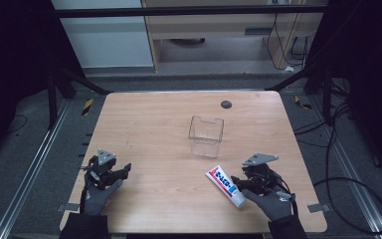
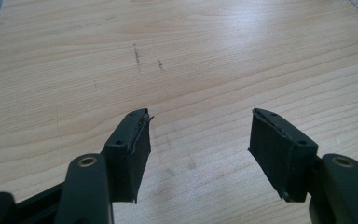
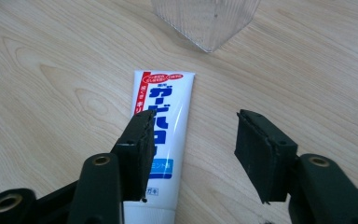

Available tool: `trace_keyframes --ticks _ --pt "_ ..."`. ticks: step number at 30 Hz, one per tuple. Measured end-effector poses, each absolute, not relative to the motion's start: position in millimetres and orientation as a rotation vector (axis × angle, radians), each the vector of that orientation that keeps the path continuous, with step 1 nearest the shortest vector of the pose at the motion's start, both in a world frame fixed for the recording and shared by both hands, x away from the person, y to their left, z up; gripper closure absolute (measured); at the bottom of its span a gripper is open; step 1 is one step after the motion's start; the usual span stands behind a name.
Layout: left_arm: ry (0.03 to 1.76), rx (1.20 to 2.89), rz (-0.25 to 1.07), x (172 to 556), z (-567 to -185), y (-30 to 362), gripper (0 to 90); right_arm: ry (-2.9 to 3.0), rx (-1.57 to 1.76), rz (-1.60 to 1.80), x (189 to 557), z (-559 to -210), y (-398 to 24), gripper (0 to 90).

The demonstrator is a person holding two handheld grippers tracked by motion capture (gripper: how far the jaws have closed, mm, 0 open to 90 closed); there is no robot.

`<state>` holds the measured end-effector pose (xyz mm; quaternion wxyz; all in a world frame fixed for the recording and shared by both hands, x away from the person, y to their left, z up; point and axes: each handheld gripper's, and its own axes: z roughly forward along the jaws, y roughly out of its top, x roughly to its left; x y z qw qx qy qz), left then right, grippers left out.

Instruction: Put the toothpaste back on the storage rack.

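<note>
A white toothpaste tube (image 1: 224, 185) with red and blue print lies flat on the wooden table (image 1: 169, 109), near the front right. My right gripper (image 1: 235, 183) hovers just over the tube's cap end, held by a gloved hand. In the right gripper view the tube (image 3: 165, 107) runs away from me under the left jaw, and the right gripper (image 3: 193, 140) stands open with its pads off the tube. A clear plastic container (image 1: 206, 135) stands upright beyond the tube; its ribbed corner (image 3: 207, 21) is at the top of that view. My left gripper (image 1: 124, 171) rests open at the front left, and between its jaws (image 2: 200, 135) there is only bare wood.
A small black round disc (image 1: 226, 104) is set into the table behind the container. Dark frame posts, rails and cables surround the table on the floor. The person's gloved hands come in from the near edge.
</note>
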<state>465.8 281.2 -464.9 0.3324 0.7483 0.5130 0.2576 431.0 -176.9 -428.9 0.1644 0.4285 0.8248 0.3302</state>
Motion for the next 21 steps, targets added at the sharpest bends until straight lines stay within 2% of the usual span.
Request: trace_keyframes --ticks 6,21 --pt "1.341 1.954 0.674 465.9 -465.0 281.7 37.3 2.357 1.25 0.901 441.3 -427.0 -166.1 39.5" --pt "1.341 1.967 0.674 466.5 -466.1 281.2 36.6 2.453 1.247 0.808 460.3 -432.6 -138.7 37.1"
